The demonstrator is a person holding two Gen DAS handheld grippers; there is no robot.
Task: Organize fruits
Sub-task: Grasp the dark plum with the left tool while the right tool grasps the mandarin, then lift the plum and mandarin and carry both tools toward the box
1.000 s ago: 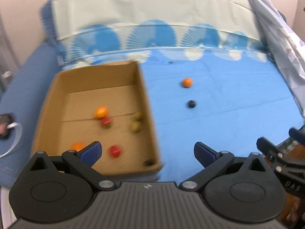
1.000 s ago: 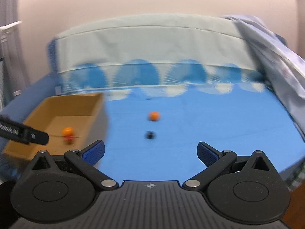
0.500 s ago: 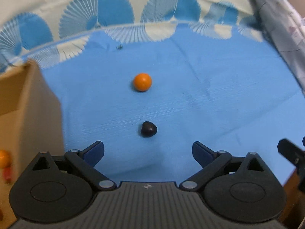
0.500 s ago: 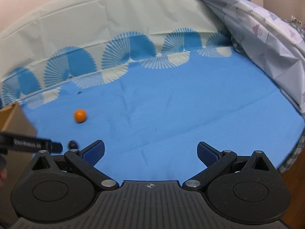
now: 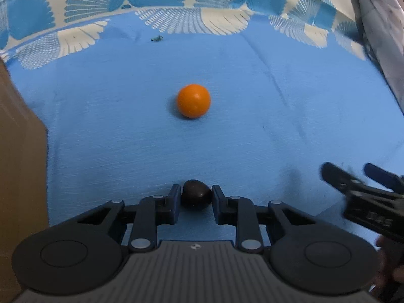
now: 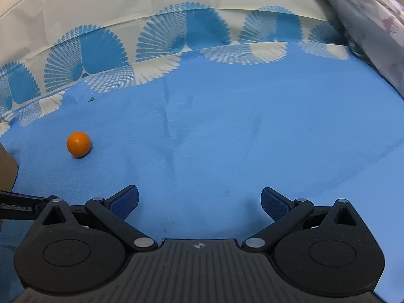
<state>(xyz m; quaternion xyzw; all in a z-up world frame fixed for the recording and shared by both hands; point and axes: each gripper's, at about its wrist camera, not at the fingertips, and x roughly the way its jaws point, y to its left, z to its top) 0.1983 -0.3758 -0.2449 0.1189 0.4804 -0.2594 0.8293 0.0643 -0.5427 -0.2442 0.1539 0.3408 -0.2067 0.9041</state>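
A small dark fruit (image 5: 196, 194) lies on the blue bedsheet, and my left gripper (image 5: 196, 197) is shut on it, one pad pressed to each side. Beyond it sits a round orange fruit (image 5: 193, 100), free on the sheet; the right wrist view has the orange fruit (image 6: 78, 144) at its far left. My right gripper (image 6: 199, 200) stands open over bare sheet with nothing between its fingers. In the left wrist view the right gripper (image 5: 358, 176) shows blurred at the lower right edge.
The wall of a cardboard box (image 5: 17, 156) rises along the left edge, its corner (image 6: 7, 169) also at the left of the right wrist view. A patterned blue-and-white cover (image 6: 176, 32) backs the bed, with a pale crumpled quilt (image 6: 366, 25) at the right. A tiny dark scrap (image 5: 156, 39) lies far back.
Both grippers swung right from the box and sank toward the sheet. My left gripper, open before, has come down over the dark fruit and shut on it.
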